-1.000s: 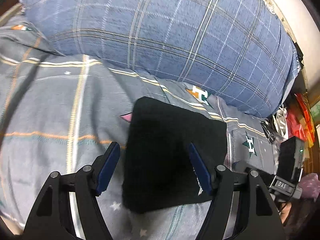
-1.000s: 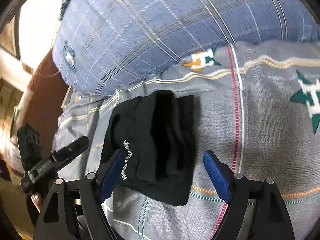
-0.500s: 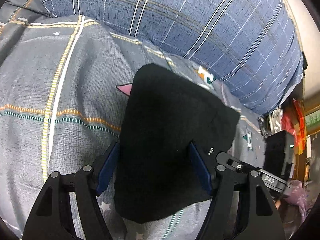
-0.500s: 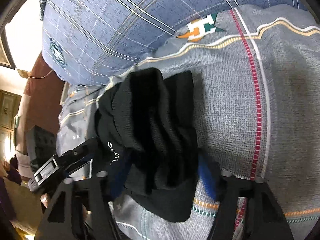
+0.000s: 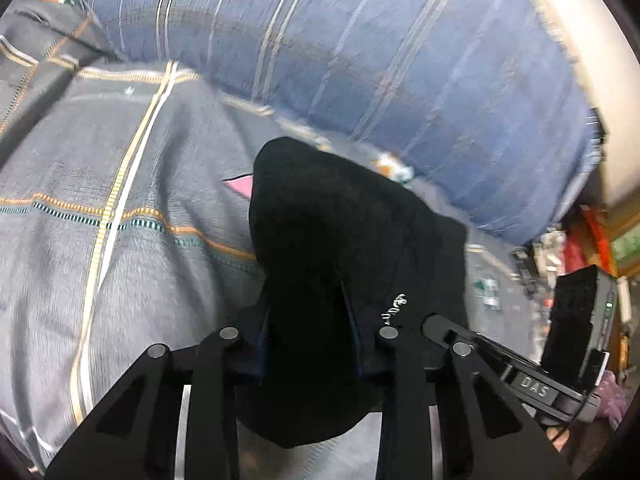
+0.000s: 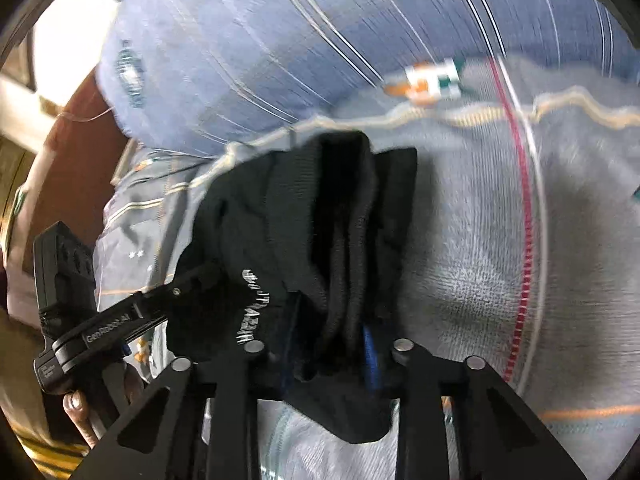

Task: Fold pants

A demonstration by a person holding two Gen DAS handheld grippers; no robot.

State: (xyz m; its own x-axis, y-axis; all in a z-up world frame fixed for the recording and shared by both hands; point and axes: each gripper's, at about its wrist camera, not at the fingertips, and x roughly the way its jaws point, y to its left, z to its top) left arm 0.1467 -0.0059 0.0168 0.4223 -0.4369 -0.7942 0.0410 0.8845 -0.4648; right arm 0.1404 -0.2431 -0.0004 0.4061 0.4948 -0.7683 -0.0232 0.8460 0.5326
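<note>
The black pants (image 5: pixel 340 248) are folded into a thick bundle with a small white logo. My left gripper (image 5: pixel 308 324) is shut on the bundle's near edge; its blue pads are mostly buried in the cloth. In the right wrist view the pants (image 6: pixel 304 232) show stacked folded layers, and my right gripper (image 6: pixel 330 344) is shut on them from the other side. The left gripper also shows at the left of the right wrist view (image 6: pixel 132 316), with its tips hidden in the cloth. The bundle looks raised off the grey bedspread (image 5: pixel 120 184).
A large blue plaid pillow (image 5: pixel 360 48) lies behind the pants, also in the right wrist view (image 6: pixel 280 40). The grey patterned bedspread (image 6: pixel 500 248) spreads around. Cluttered items and a black device (image 5: pixel 572 320) sit off the bed's right edge.
Both grippers were open around the bundle one second ago; they have closed on it from opposite sides. The bundle now bunches up between the fingers and both views have shifted.
</note>
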